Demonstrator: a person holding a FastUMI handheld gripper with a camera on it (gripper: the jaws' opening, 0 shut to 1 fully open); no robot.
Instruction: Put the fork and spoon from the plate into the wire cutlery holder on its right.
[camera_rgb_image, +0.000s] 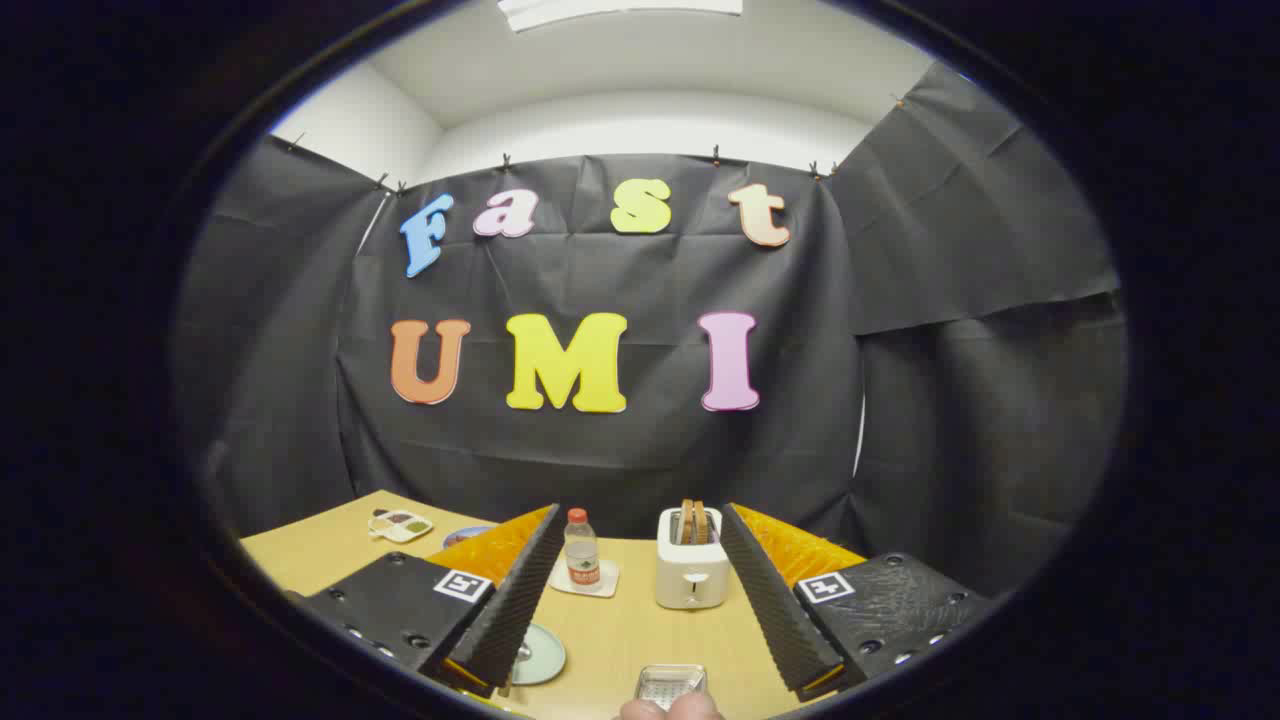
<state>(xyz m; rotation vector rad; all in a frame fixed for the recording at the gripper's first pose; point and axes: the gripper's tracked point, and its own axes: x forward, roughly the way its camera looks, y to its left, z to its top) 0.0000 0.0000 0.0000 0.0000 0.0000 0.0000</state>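
The gripper (637, 575) is held above a light wooden surface (620, 640), and its two fingers stand spread wide apart with nothing pinched between them; the bare surface shows in the gap.

Between the fingers and nearest to the camera lies a small metal wire cutlery holder (671, 684), seen from above as a shiny mesh rectangle. Two fingertips of a person's hand (668, 709) show just in front of it, at its near edge.

Just beside the inner edge of the left finger (520, 590) sits the plate (540, 655), pale and round, partly hidden behind that finger. A small metallic piece rests on it close to the finger, but whether it is the fork or the spoon cannot be told.

Further ahead, between the fingertips, stands a white toaster (691, 572) with two slices of bread (693, 522) sticking upright out of its slots. Just to its left a small plastic bottle (581, 549) with a red cap stands upright on a white square coaster (584, 581).

Beyond the left finger, near the far corner of the surface, lies a white divided dish (400, 525) holding dabs of colour. Between that dish and the left finger the rim of a blue round object (462, 536) peeks out, too hidden to identify. Black cloth hangs as the booth's wall behind it all.
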